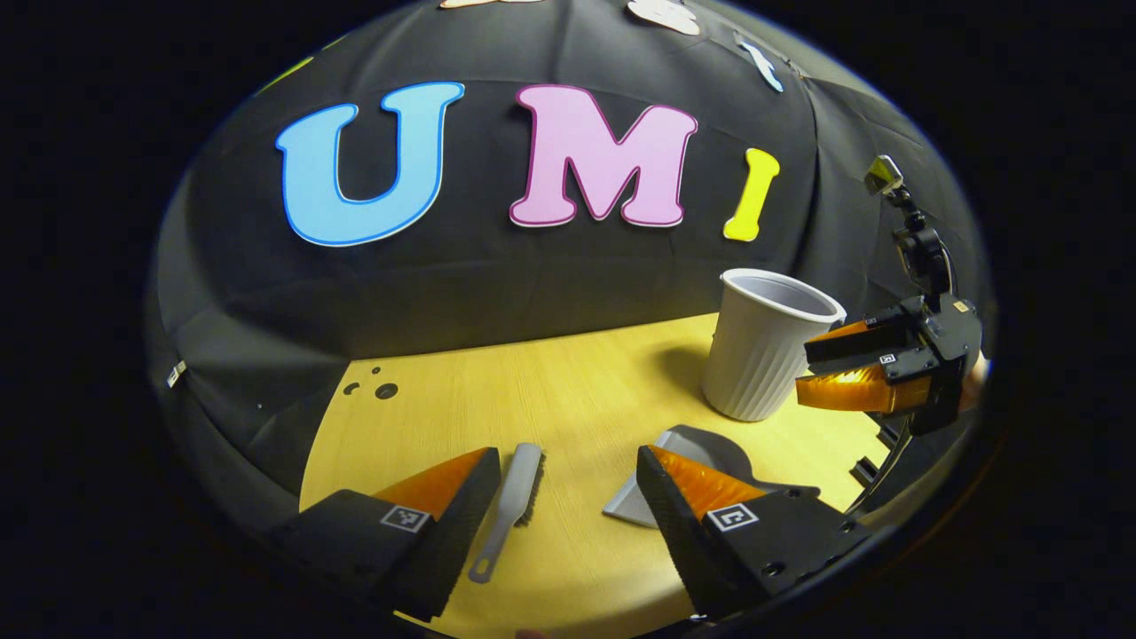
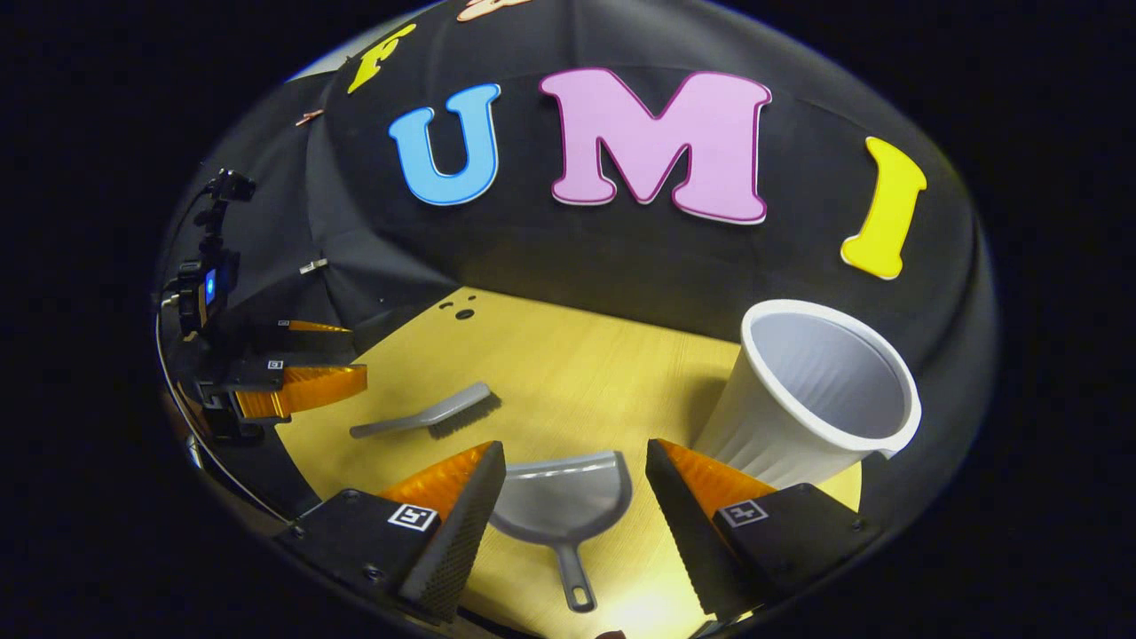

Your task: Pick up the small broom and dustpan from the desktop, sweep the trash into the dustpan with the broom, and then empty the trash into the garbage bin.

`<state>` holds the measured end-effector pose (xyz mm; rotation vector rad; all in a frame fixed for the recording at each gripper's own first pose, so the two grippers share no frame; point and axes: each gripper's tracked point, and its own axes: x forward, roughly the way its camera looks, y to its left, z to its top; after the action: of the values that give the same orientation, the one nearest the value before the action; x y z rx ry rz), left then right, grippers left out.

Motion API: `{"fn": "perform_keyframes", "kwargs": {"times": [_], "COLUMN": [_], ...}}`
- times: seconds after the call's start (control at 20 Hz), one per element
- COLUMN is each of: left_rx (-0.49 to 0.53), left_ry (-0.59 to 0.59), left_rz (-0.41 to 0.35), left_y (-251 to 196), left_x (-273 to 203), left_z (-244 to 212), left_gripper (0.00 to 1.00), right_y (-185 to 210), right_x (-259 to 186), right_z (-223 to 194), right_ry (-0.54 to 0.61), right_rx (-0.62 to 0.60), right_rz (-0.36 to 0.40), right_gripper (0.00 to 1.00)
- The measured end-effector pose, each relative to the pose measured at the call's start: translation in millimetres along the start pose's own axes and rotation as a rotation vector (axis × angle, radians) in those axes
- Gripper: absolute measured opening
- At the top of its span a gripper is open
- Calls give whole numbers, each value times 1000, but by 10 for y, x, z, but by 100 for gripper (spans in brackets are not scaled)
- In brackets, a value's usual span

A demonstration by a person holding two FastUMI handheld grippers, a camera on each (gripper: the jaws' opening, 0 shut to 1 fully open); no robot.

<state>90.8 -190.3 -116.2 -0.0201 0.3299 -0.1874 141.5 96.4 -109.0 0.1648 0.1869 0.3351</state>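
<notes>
Lying on one desk [image 2: 568,355]: one broom [image 1: 510,506], one dustpan [image 2: 564,506], one cup [image 2: 812,399]; both tongs [image 1: 564,524] [image 2: 577,524] wide.

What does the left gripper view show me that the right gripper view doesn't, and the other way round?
Left gripper view: the broom lies between the open left claw, and one finger hides part of the dustpan.

Right gripper view: the whole dustpan lies between the open right claw, handle toward the camera, and you look into the cup.

Shared: the broom, dustpan and cup on the yellow table.
</notes>
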Motion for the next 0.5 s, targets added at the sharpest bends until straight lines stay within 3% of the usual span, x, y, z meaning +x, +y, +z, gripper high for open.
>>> {"fn": "perform_keyframes", "kwargs": {"times": [0.2,0.5], "left_rx": [22,18], "left_ry": [-109,-140], "left_rz": [2,-26], "left_y": [-63,-197], "left_x": [-116,-113], "left_z": [156,263], "left_gripper": [97,97], "right_y": [-97,22], "right_x": [-75,-122], "right_z": [64,93], "right_ry": [-78,-91], "right_rx": [-29,-32], "right_rz": [-69,-53], "right_gripper": [98,98]}}
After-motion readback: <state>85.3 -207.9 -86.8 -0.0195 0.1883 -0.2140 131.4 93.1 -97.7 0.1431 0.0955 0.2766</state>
